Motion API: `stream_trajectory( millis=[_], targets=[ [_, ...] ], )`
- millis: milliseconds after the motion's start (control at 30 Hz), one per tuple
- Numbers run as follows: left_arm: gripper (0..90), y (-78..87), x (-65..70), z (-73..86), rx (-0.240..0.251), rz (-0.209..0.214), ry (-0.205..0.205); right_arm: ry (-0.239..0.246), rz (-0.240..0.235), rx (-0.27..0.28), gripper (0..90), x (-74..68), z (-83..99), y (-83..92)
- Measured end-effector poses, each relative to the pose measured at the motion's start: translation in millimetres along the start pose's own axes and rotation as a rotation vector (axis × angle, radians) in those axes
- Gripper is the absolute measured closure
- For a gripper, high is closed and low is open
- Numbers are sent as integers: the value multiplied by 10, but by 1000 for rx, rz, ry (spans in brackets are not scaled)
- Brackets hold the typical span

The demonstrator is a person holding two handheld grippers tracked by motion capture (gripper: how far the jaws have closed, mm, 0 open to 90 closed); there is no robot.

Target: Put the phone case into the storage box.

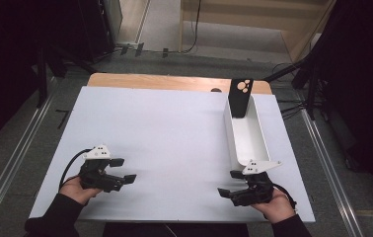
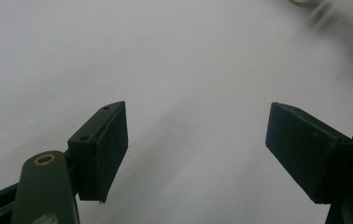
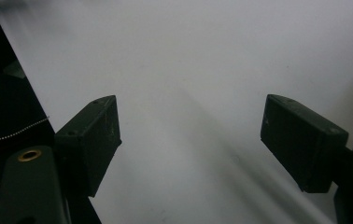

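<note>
A white sheet (image 1: 165, 138) covers the table. At its front left, my left gripper (image 1: 124, 170) lies low over the sheet, jaws wide apart and empty; the same left gripper (image 2: 195, 140) shows only bare white sheet between its black pads (image 2: 104, 149). At the front right, my right gripper (image 1: 230, 182) points left, open as well. Nothing sits between the right gripper (image 3: 188, 140) pads (image 3: 300, 140). A long white tray (image 1: 246, 136) lies at the right, with a black phone-like slab (image 1: 240, 96) standing upright at its far end.
The wooden table edge (image 1: 174, 81) shows beyond the sheet. Grey floor with metal rails (image 1: 332, 163) runs on both sides, and dark stands and cables are at the back right (image 1: 303, 74). The tray's near end is just beyond the right gripper.
</note>
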State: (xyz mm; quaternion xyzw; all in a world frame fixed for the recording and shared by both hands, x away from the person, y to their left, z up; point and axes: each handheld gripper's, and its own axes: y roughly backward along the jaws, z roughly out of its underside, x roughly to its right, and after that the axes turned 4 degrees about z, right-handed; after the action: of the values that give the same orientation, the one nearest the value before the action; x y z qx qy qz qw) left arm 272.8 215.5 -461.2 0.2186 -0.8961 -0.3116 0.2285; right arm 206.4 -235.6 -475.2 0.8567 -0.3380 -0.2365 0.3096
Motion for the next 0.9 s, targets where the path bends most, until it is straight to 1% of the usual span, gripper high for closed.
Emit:
stream_trajectory(
  millis=[133,233,267,367,533,600,900],
  targets=[
    [210,3,8,1,-4,-4,-1,3,16,1,183,21,47,34],
    [210,6,12,13,-2,-5,-2,-14,20,-5,183,47,75,47],
    [210,8,14,15,-1,-4,-1,-9,21,-1,183,64,81,45],
    [210,15,24,21,-1,4,-8,-21,24,-2,183,78,86,52],
    [210,6,33,21,-7,6,-11,-12,37,0,183,100,87,50],
    [210,9,39,18,-7,7,-11,-18,36,3,184,104,88,53],
    [210,11,38,16,-4,6,-7,-15,37,0,183,109,88,58]
  ],
)
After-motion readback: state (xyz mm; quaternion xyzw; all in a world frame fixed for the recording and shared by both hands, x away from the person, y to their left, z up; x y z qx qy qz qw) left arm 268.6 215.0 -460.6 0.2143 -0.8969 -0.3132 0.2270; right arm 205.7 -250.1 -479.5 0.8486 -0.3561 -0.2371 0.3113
